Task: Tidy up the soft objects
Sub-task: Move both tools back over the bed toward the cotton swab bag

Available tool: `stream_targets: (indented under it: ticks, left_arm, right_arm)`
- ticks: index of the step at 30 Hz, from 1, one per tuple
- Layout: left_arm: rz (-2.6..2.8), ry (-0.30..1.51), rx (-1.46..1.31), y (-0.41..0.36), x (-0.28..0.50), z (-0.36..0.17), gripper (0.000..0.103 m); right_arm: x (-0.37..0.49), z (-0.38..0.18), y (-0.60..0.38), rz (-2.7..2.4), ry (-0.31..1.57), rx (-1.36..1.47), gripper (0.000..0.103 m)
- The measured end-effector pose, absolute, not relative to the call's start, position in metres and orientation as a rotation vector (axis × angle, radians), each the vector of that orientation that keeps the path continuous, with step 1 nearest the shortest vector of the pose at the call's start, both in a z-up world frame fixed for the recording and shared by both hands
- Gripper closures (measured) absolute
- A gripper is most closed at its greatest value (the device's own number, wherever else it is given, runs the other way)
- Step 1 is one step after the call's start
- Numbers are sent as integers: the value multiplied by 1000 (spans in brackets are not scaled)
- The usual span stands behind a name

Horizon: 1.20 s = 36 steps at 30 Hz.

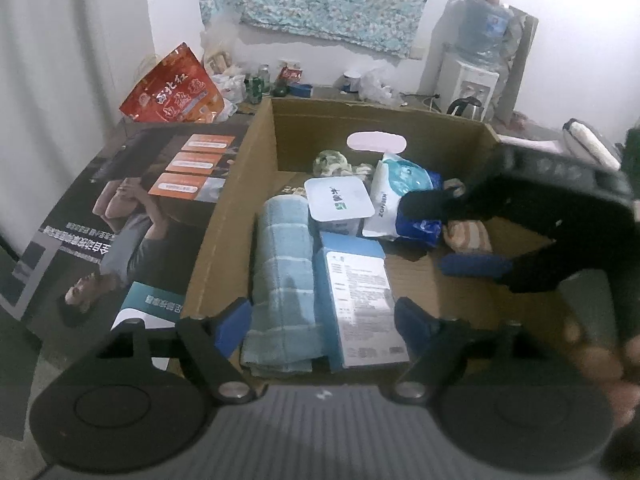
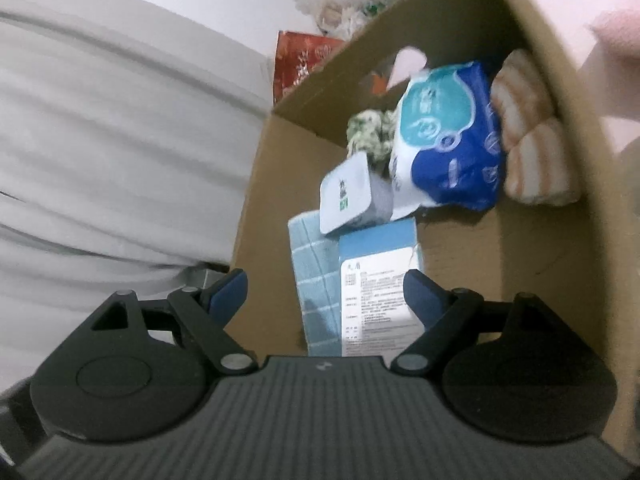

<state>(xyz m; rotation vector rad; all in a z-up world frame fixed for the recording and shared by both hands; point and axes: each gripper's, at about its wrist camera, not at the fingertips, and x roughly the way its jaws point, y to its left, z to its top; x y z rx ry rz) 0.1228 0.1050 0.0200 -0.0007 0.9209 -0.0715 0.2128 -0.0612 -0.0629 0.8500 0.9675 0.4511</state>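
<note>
The left tongs (image 1: 320, 320) are hovering with their blue pads spread wide apart, gripping nothing, just above the near wall of the cardboard box (image 1: 236, 196). Directly ahead of them a folded blue towel (image 1: 284, 280) is lying lengthwise beside a light blue carton (image 1: 360, 296), the two touching. Beyond those a white tub (image 1: 338, 200) is sitting against a blue and white tissue pack (image 1: 404, 196), with a green patterned cloth (image 1: 332, 160) behind at the far wall.

Only the left view is showing the right tongs (image 1: 452, 232) from outside: reaching into the box from the right, pads apart, one over the tissue pack and one lower over bare cardboard floor, with an orange striped cloth (image 1: 468, 234) between them; contact with it cannot be judged. It is also showing a red snack bag (image 1: 172, 88) and a water dispenser (image 1: 472, 80) past the box.

The right tongs' (image 2: 326, 300) own view is showing them open and empty, the carton (image 2: 376, 292) and towel (image 2: 316, 276) below, and the orange striped cloth (image 2: 532, 148) pressed against the right wall. Bare floor is lying open ahead and to the right of the carton.
</note>
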Motion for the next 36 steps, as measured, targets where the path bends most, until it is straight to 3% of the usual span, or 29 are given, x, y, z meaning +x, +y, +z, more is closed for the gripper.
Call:
stream_targets:
  ticks: [20, 31, 36]
  left_arm:
    - [-339, 847, 35, -7, 95, 67, 17]
    - [-558, 803, 215, -131, 107, 61, 14]
    - [-634, 765, 342, -192, 127, 51, 4]
  right_arm:
    - [109, 7, -189, 561, 680, 889, 13]
    - [37, -25, -353, 273, 539, 1025, 11]
    - [38, -57, -393, 215, 530, 1110, 11]
